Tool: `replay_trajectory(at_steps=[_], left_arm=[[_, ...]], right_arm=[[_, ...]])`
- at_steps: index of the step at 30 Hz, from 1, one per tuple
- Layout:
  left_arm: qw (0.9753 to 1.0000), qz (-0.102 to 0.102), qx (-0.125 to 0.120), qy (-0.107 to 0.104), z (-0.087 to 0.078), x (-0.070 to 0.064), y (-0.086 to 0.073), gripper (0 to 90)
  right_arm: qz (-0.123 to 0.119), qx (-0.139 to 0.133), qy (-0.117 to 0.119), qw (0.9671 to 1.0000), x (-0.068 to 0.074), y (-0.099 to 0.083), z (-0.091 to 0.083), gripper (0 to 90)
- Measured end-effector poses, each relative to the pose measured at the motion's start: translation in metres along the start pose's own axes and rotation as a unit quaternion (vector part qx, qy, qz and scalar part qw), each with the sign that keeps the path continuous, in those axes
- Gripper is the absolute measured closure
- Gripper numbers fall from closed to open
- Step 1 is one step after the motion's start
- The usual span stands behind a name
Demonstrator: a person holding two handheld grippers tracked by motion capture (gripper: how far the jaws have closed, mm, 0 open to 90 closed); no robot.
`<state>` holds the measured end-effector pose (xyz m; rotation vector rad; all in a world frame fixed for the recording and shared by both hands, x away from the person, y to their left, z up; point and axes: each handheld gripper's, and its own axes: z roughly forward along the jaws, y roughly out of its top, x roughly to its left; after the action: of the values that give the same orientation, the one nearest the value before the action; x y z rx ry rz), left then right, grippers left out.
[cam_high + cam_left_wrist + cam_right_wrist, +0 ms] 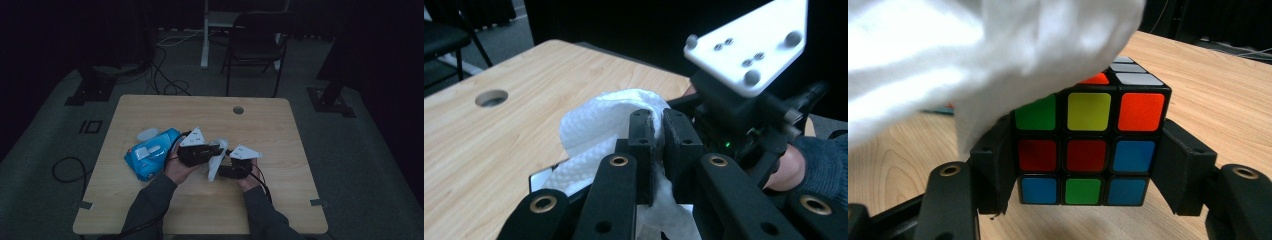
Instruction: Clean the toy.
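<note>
Left gripper [658,131]: jaws pinched on a white wet wipe [599,125]. Right gripper [1088,155]: clamped on a Rubik's cube [1090,150], held above the desk's [200,110] middle, near its front edge. Wipe is draped over the cube's top from the left gripper's side, touching it; blue wipe pack [150,152] noted toward the left edge.

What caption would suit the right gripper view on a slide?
The right tool clamps a scrambled puzzle cube while a white tissue drapes over its top.

1. the tissue [599,125] is soft white paper with a dimpled, embossed surface.
2. the cube [1090,150] is glossy black plastic with smooth coloured stickers.
3. the table [270,130] has a pale wood-grain top, smooth and matt.
4. the wipes pack [152,152] looks like shiny blue plastic film.
</note>
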<state>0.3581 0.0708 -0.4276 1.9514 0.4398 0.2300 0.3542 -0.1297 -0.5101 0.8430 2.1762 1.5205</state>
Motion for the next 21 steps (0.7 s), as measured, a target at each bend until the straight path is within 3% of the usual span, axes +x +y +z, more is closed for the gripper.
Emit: replay_trajectory(at_steps=[3,6,8,12,21], left_arm=[[0.9999,0.003,0.009,-0.003,0.003,0.000,0.000,81.8],[0.9998,-0.009,0.019,0.000,0.007,0.003,-0.005,64.3],[0.9996,-0.023,0.018,-0.004,0.007,0.005,-0.008,57.2],[0.9993,-0.032,0.019,-0.001,0.006,0.007,-0.010,52.4],[0.9993,-0.029,0.019,0.014,-0.003,0.008,-0.013,49.7]], right_arm=[[0.000,-0.002,-0.001,1.0000,-0.001,0.000,-0.001,34.6],[0.000,-0.002,-0.002,1.0000,-0.001,0.001,-0.002,34.6],[-0.001,-0.002,-0.003,1.0000,-0.002,0.000,-0.002,34.6],[0.002,-0.002,-0.004,1.0000,-0.002,0.000,-0.002,34.6],[0.003,-0.005,-0.005,1.0000,-0.003,0.001,-0.004,34.6]])
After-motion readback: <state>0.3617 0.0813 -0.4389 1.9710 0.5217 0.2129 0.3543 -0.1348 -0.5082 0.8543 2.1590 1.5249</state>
